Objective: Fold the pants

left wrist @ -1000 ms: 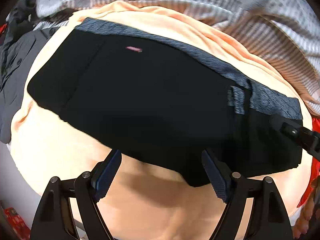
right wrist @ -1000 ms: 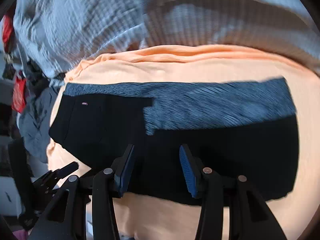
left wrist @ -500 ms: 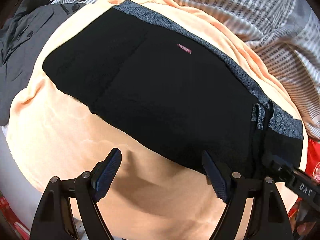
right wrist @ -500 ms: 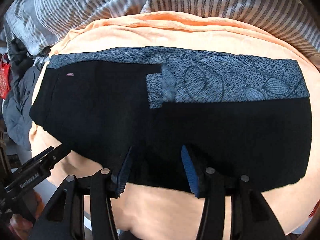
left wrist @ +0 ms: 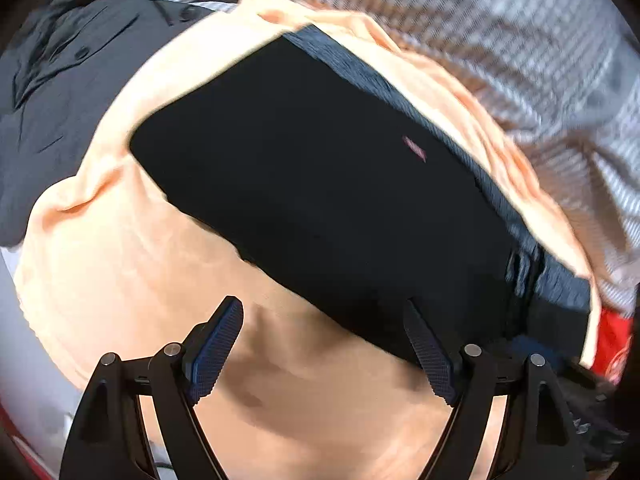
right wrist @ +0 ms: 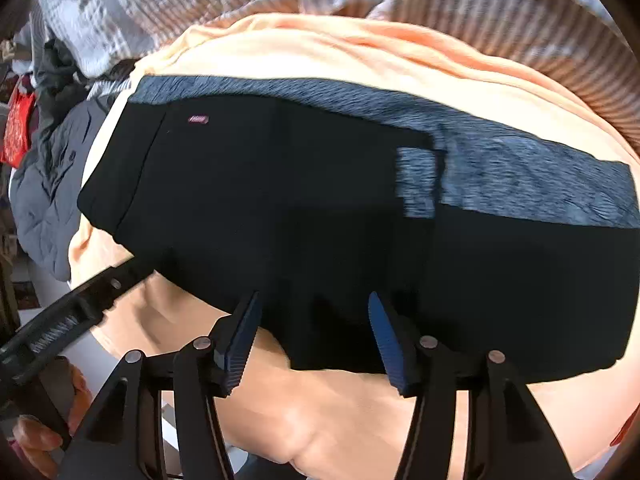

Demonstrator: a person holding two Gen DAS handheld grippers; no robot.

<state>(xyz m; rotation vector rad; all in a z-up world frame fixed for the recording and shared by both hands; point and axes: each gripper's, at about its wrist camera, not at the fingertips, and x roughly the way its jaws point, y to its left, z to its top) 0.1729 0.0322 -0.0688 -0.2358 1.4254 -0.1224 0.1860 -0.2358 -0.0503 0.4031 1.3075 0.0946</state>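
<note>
Black pants (left wrist: 320, 196) with a grey patterned side band lie folded lengthwise flat on an orange blanket (left wrist: 132, 280). They also show in the right wrist view (right wrist: 320, 216), with a small red label near the waist end at left. My left gripper (left wrist: 324, 344) is open and empty, just above the pants' near edge toward the waist end. My right gripper (right wrist: 314, 332) is open and empty, over the near edge at mid-length. The left gripper also shows in the right wrist view (right wrist: 84, 304) at the lower left.
A grey and white striped duvet (right wrist: 480, 12) lies behind the blanket. A dark grey jacket (left wrist: 60, 92) lies to the left of the blanket. Something red (left wrist: 608, 344) sits at the far right edge.
Both grippers have shifted left along the pants' near edge and come closer to it. The right gripper's jaws have opened a little wider. The pants have not moved.
</note>
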